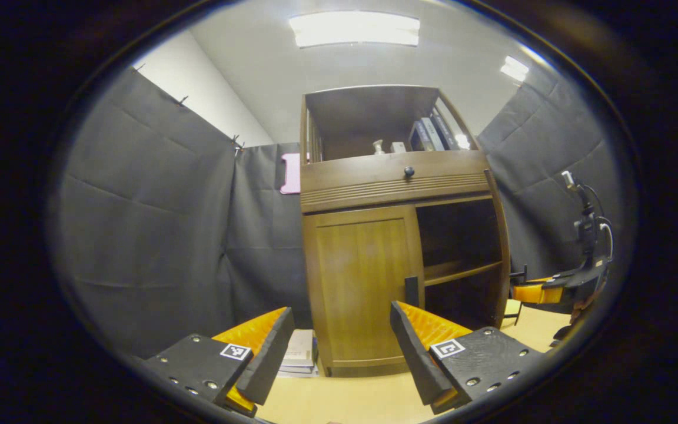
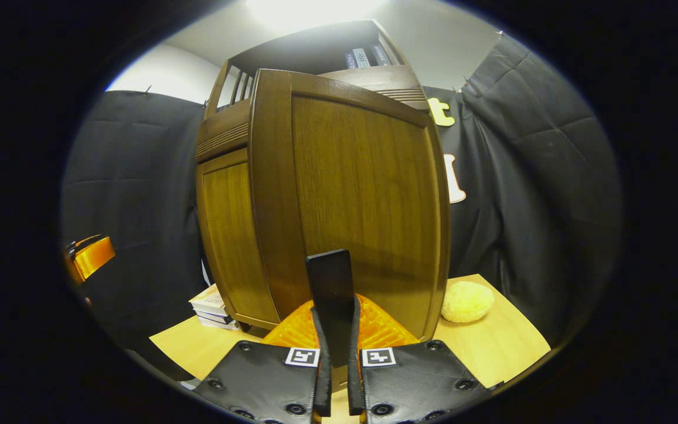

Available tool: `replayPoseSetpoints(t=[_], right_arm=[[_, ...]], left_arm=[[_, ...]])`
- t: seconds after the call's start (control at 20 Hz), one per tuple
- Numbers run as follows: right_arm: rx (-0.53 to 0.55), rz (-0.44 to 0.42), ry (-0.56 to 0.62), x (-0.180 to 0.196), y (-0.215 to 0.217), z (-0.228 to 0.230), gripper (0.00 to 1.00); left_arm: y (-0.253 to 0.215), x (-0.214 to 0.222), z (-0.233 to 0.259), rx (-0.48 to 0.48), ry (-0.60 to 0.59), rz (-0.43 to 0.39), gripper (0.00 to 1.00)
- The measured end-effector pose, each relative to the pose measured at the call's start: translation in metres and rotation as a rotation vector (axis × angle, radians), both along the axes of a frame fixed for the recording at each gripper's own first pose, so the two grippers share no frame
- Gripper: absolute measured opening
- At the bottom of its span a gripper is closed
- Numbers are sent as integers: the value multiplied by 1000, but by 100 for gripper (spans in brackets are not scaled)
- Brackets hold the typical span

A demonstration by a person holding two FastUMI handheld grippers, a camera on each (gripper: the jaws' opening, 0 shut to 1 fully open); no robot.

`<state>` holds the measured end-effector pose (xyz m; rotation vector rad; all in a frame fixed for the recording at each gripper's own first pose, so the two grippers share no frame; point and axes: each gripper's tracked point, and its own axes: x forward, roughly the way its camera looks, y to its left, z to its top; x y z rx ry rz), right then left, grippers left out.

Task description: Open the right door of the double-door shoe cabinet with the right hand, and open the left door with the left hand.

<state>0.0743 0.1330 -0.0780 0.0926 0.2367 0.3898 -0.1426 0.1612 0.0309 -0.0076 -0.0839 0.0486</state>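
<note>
The brown wooden shoe cabinet (image 1: 398,182) stands on a light table. Its left door (image 1: 362,282) is closed, with a dark handle (image 1: 411,290) at its inner edge. My left gripper (image 1: 341,312) is open in front of that door, a little short of it. The right compartment (image 1: 459,259) stands open and shows an inner shelf. In the right gripper view the right door (image 2: 368,194) is swung outward, and my right gripper (image 2: 337,321) is shut on its dark handle (image 2: 331,282). The right gripper (image 1: 536,291) also appears beside the cabinet in the left gripper view.
A stack of books (image 1: 301,356) lies left of the cabinet's foot. A yellow soft lump (image 2: 467,301) sits on the table (image 2: 509,347) behind the open door. Above the doors are a drawer with a knob (image 1: 409,171) and a shelf of books (image 1: 430,134).
</note>
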Motion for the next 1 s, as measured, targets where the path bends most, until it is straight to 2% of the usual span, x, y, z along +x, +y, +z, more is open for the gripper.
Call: replayPoseSetpoints(t=[0.45,0.65,1.0], right_arm=[[-35,-37,7,-19,-50,2,12],[-32,-51,12,-22,-66,2,12],[-34,-97,10,-25,-99,1,11]], left_arm=[[-18,7,7,-27,-9,-117,97],[-35,19,7,-28,-5,-145,97],[-50,14,11,-16,-4,-161,97]])
